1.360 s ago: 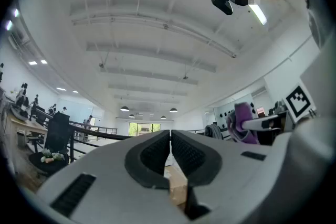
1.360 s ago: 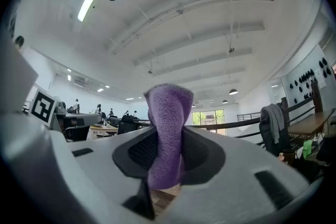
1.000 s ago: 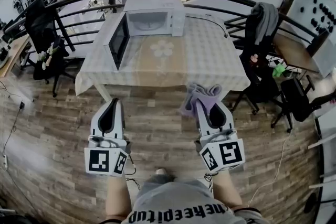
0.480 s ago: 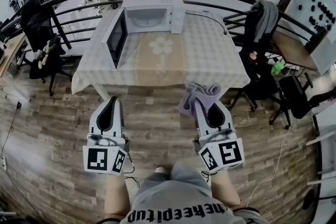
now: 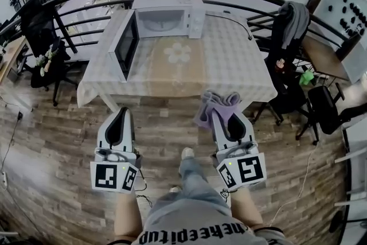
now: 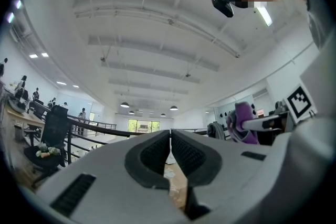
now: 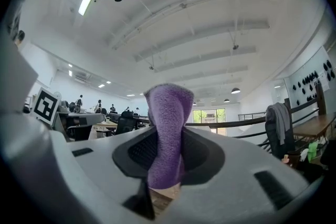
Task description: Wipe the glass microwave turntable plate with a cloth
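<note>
Because wiping needs it ready, the right gripper (image 5: 222, 113) is clamping the purple cloth (image 5: 215, 104), while the left gripper (image 5: 121, 111) is idling beside it, jaws together on nothing. Well ahead of both, the open microwave (image 5: 170, 18) is presumably hiding the glass plate.
</note>
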